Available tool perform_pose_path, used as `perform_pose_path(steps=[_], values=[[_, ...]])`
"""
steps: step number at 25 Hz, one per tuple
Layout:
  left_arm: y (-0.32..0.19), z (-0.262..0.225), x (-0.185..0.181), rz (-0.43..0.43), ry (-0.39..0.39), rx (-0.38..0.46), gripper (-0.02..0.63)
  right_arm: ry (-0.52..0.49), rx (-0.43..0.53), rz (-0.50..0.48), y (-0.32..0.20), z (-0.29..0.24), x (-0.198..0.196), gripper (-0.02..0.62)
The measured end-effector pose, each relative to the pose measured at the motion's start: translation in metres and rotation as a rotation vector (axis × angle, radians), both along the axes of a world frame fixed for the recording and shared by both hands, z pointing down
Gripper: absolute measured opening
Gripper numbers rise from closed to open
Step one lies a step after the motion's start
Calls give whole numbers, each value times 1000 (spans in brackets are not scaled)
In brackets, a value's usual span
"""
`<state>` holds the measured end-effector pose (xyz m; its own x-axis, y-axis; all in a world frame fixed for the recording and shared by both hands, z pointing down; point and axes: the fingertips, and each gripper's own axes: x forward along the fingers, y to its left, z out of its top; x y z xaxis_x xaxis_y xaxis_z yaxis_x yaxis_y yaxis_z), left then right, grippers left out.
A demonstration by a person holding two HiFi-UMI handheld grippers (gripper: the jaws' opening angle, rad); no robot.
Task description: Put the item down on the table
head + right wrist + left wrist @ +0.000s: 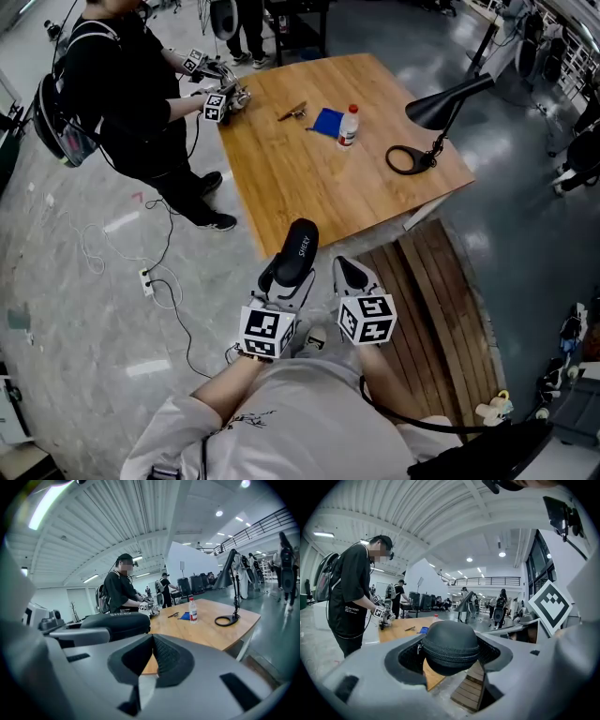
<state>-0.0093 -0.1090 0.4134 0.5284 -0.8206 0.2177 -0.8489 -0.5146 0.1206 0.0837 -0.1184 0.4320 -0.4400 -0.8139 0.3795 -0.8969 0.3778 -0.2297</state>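
While a black zippered case (298, 246) sits clamped in the left claw (288, 272), it is held in the air at the near corner of the wooden counter (309, 178), not resting on it. Just right of it, also short of the counter's near edge, the right claw (349, 270) has its jaws pressed together with nothing between them. Toward the counter's far side stand a plastic bottle (348, 125) and a blue item (327, 122) touching it, with a small dark tool (292, 112) nearby. A black desk lamp (441, 112) occupies the counter's right end. At the counter's far left corner, a second person (122, 84) in black works with another pair of grippers (217, 98).
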Motion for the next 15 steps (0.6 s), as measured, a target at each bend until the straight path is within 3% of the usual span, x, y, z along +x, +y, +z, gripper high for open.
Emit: perform_pose_path(steps=[15], values=[[-43, 43, -19, 9, 21, -53, 322, 50, -45, -6, -39, 34, -21, 5]])
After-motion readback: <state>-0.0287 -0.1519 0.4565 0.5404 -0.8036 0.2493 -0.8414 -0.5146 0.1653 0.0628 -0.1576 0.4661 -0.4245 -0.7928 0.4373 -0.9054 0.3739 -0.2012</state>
